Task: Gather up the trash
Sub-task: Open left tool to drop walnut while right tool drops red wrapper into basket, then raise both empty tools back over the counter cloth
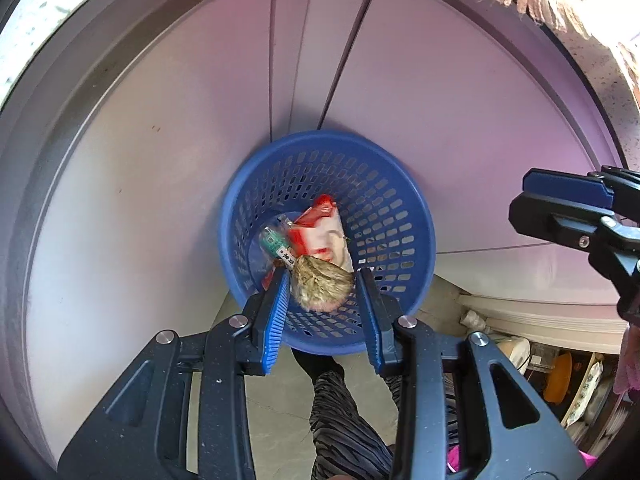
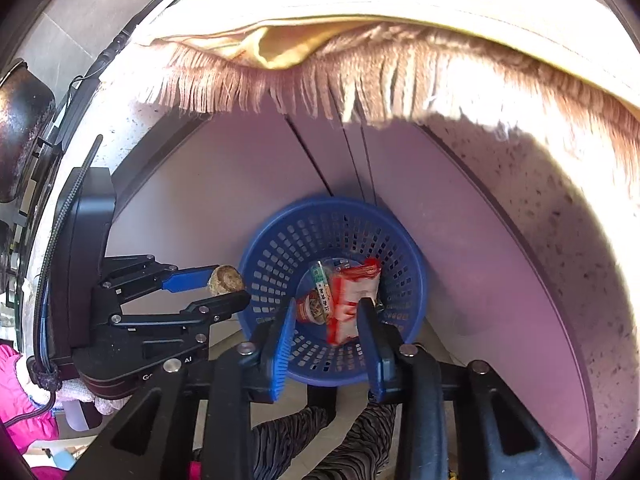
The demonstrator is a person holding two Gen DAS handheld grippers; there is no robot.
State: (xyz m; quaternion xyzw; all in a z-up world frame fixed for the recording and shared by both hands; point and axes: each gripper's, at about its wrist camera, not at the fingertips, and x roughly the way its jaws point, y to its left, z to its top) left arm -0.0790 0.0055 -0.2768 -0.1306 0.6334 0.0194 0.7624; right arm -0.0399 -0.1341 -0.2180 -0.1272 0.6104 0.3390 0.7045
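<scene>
The left hand-held gripper hangs over the blue basket with a brown husk-like lump against one pad, jaws partly parted (clamped or released, I cannot tell), while the right hand-held gripper stands partly open above a red-and-white wrapper already inside, so next is dropping the lump.
</scene>
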